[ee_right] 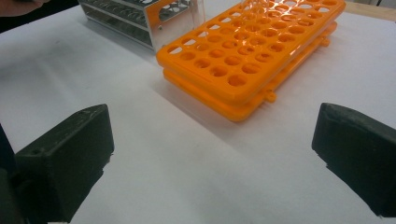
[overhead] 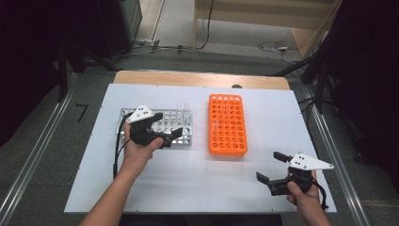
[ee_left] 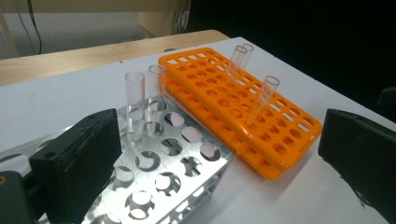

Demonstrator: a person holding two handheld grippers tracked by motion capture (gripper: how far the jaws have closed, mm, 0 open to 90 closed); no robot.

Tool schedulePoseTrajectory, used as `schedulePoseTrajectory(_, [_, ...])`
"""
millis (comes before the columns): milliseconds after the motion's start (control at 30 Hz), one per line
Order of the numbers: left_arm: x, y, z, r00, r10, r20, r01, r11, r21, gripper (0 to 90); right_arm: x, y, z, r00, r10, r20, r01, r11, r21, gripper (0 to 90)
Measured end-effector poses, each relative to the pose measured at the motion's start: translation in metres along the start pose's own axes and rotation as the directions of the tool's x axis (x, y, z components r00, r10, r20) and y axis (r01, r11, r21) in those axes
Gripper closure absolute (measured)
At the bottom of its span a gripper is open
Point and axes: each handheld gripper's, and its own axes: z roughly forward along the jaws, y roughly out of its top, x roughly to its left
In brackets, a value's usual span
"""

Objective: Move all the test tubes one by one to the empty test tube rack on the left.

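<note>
A silver metal tube rack stands left of centre on the white board, with two clear tubes upright at its far right corner. My left gripper hovers over the rack's right half, open, nothing between its jaws. In the left gripper view the two empty tubes rise from the metal rack. To the right, an orange rack holds three clear tubes. My right gripper rests open near the front right, facing the orange rack and holding nothing.
The white board lies on a wooden table whose back edge shows beyond it. The orange rack stands at the centre. Cables lie on the floor behind, and metal rails run along both sides.
</note>
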Motion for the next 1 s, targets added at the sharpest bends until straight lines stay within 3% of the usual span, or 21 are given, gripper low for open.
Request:
schedulePoseTrajectory(533, [-0.029,-0.023,-0.046,0.9995,0.030,0.011,-0.029,0.9977,-0.061,0.0,0.007,0.020,0.018,0.9996,-0.026,-0.011,0.026,1.000,0.012,0.0])
schedulePoseTrajectory(1000, [-0.046,-0.046,-0.060,0.9990,0.007,0.045,-0.004,0.9983,-0.058,0.0,0.011,0.049,0.042,0.9991,-0.035,-0.024,0.034,0.999,-0.006,0.0])
